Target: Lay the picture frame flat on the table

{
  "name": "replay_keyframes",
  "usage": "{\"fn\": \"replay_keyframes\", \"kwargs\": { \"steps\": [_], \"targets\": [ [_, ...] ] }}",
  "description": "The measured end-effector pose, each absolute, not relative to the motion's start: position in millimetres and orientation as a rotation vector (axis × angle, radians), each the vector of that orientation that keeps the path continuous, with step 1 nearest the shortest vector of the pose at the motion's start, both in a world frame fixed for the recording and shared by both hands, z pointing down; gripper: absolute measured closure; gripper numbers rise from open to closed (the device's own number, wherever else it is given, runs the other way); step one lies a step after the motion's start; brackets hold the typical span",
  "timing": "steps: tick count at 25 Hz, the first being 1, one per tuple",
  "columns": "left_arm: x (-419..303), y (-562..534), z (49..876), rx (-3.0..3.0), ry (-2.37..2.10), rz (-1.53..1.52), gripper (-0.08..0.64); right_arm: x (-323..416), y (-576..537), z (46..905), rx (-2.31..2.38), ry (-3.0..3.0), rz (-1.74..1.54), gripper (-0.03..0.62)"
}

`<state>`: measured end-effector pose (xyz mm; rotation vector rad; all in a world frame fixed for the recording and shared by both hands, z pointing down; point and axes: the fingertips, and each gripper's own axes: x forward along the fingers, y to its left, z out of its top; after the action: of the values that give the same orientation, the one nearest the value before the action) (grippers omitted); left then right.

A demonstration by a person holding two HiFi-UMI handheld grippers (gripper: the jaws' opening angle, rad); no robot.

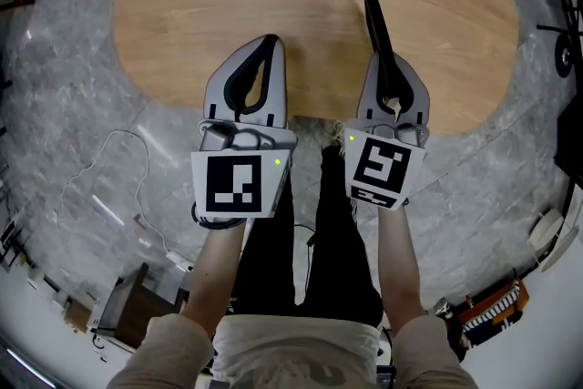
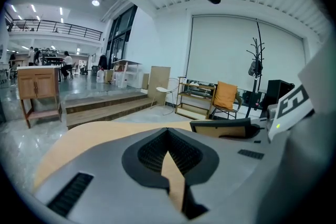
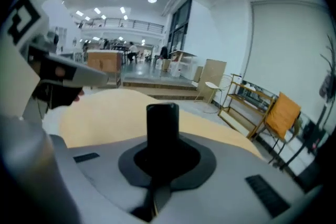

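Picture frame (image 1: 375,23): black, clamped at its near end in the right gripper (image 1: 390,61). It juts forward past the jaw tips over the counter (image 1: 228,5).
Frame attitude: on edge. The head view shows only a thin dark strip. The left gripper view shows its broad side (image 2: 223,127), a dark border around a tan panel. The right gripper view shows it as a narrow black upright bar (image 3: 162,123).
Frame and counter: the frame is above the wooden top, near the front edge. No view shows whether its lower edge touches the wood.
Right gripper: narrow, its jaws pressed on the frame's two faces (image 3: 163,150). It is on the right of the head view, angled down toward the counter.
Left gripper (image 1: 270,41): jaw tips meet with nothing between them. Bare wood shows through the teardrop gap behind the tips (image 2: 168,131).
Spacing: the two grippers are side by side and apart, both above the near rim of the counter.
Counter: oval, light wood (image 2: 89,139).
Floor (image 1: 73,105): grey marble pattern, all around the counter.
Background: an orange chair (image 2: 226,96) next to a low shelf, and a coat stand (image 2: 256,60) against the white wall.
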<state>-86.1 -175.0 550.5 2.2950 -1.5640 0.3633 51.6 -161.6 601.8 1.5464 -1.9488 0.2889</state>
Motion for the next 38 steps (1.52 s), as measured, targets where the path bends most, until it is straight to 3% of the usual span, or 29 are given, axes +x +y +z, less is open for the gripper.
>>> {"fn": "replay_keyframes", "kwargs": {
  "steps": [10,28,31,34,38],
  "targets": [
    [-99.1,-171.8,562.5,2.249,-1.599,0.394,0.551,41.0,-196.8,675.1,0.951,-1.552,-0.450,0.575],
    [-98.5,-166.7,579.5,2.217,-1.588,0.424,0.549,32.8,-198.0,727.0,0.758,-1.450,-0.560,0.571],
    [-98.0,-164.9,581.5,2.212,-1.588,0.429,0.551,30.6,-191.9,734.8,0.711,-1.483,-0.485,0.530],
    [-95.3,-164.1,579.7,2.219,-1.583,0.434,0.551,26.1,-178.0,747.5,0.619,-1.555,-0.347,0.391],
    [-94.1,-163.7,580.0,2.228,-1.577,0.437,0.551,25.1,-173.4,750.4,0.558,-1.584,-0.302,0.369]
  ]
}}
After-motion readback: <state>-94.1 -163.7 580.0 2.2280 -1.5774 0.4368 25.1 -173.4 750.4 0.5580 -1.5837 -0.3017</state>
